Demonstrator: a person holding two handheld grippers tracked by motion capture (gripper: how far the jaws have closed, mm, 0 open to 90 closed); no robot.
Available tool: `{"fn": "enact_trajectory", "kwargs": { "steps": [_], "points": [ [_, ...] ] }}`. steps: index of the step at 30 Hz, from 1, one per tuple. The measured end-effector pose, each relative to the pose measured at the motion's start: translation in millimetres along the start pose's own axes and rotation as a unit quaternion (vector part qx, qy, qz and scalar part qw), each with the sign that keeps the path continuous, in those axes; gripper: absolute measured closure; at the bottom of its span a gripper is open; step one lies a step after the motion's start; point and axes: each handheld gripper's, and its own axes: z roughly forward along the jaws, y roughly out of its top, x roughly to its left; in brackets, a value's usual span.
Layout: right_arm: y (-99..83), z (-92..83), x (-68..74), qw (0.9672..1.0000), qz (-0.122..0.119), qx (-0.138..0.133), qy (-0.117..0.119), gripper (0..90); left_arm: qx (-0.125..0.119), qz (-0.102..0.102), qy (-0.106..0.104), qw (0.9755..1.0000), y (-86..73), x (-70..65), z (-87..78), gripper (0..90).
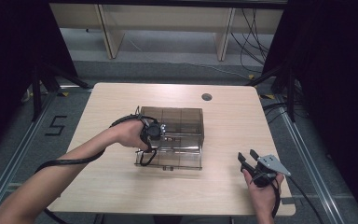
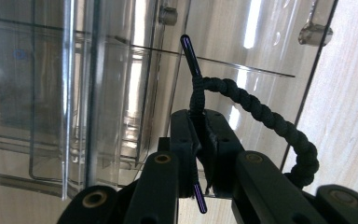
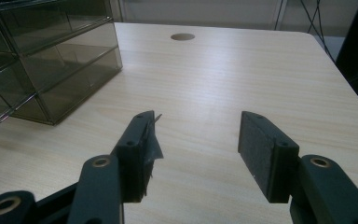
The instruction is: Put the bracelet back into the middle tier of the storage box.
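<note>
The left gripper (image 2: pixel 199 154) is clamped on a black braided cord (image 2: pixel 265 119), its two jaws pressed together over the cord's thin dark tip, which pokes out above and below the pads. From the jaws the cord arcs up and curls round to the right. In the high view this gripper (image 1: pixel 154 132) sits at the front left of a clear smoky plastic drawer unit (image 1: pixel 182 122), the one such unit on the table, with the cord (image 1: pixel 145 157) looping down beside its front edge. Close up, the transparent drawer walls (image 2: pixel 93 93) stand directly behind the jaws (two small metal fittings show on the panels near the top).

The right gripper (image 3: pixel 196 149) holds nothing; its two jaws are spread wide apart over bare wood. It rests in the person's hand (image 1: pixel 261 186) near the front right of the light wooden table (image 1: pixel 121 196), well apart from the drawer unit. One round hole (image 1: pixel 207 97) pierces the tabletop toward the far edge.
</note>
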Motion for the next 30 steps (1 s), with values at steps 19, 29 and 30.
{"fn": "enact_trajectory", "kwargs": {
  "steps": [19,29,30],
  "points": [
    [-0.3,0.3,0.0,1.0,0.0,-0.004,0.0,47.1,0.006,0.001,0.008,0.9999,2.6,-0.1,3.6,82.3],
    [-0.2,0.2,0.6,1.0,0.0,-0.003,-0.002,47.0,0.01,0.005,0.009,0.9999,3.9,-1.0,8.2,82.2],
    [-0.2,0.2,0.6,1.0,0.0,-0.003,-0.002,47.1,0.01,0.005,0.009,0.9999,4.1,-1.2,8.4,82.2]
  ]
}}
